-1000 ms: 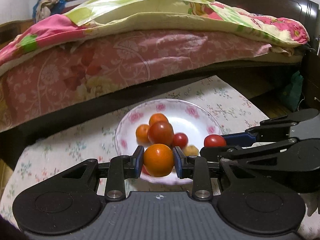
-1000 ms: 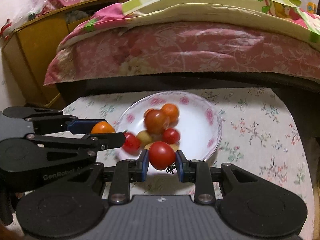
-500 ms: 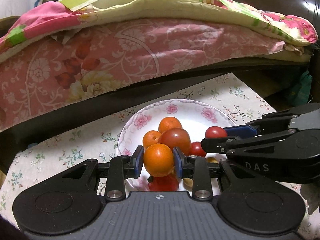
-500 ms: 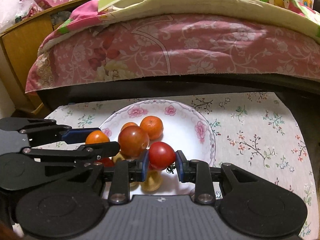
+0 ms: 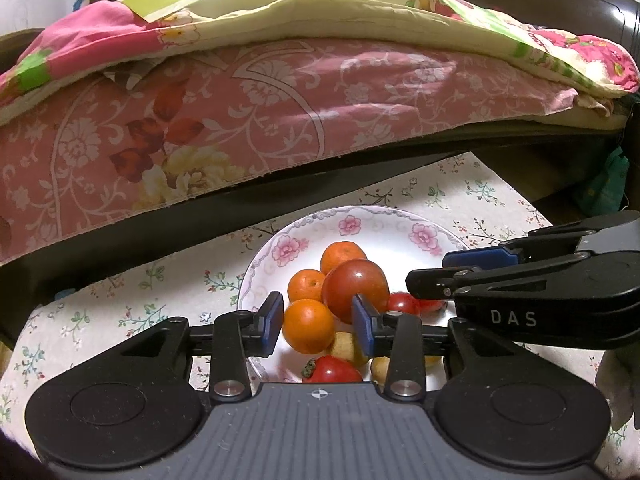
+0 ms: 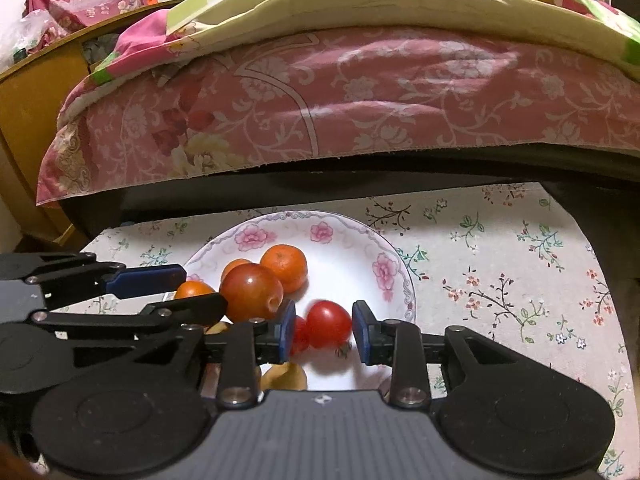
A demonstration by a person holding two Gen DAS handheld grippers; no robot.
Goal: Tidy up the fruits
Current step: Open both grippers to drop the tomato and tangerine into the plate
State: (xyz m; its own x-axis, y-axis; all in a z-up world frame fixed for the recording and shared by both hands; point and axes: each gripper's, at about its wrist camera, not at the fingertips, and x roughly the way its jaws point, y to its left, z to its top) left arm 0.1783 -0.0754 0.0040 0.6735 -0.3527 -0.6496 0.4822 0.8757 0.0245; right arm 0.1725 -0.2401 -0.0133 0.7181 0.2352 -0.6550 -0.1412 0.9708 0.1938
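Note:
A white floral plate (image 5: 352,220) (image 6: 360,240) on a flowered tablecloth holds oranges, tomatoes and small yellow fruits. My left gripper (image 5: 318,322) is open over the plate; a small orange (image 5: 308,330) lies loose between its blue pads, blurred as it drops. A big red tomato (image 5: 355,290) (image 6: 251,291) sits behind it. My right gripper (image 6: 322,330) is open too; a small red tomato (image 6: 328,324) sits free between its pads, blurred. Each gripper shows at the side of the other's view, the right one (image 5: 472,260) and the left one (image 6: 144,276).
A bed with a pink floral sheet (image 5: 280,92) and a yellow-green quilt (image 6: 400,0) stands close behind the table. A wooden cabinet (image 6: 36,100) is at the left. The tablecloth (image 6: 500,280) extends to the right of the plate.
Both grippers moved forward over the plate and opened. The orange left the left gripper's grip and the small tomato left the right gripper's grip; both now drop onto the plate.

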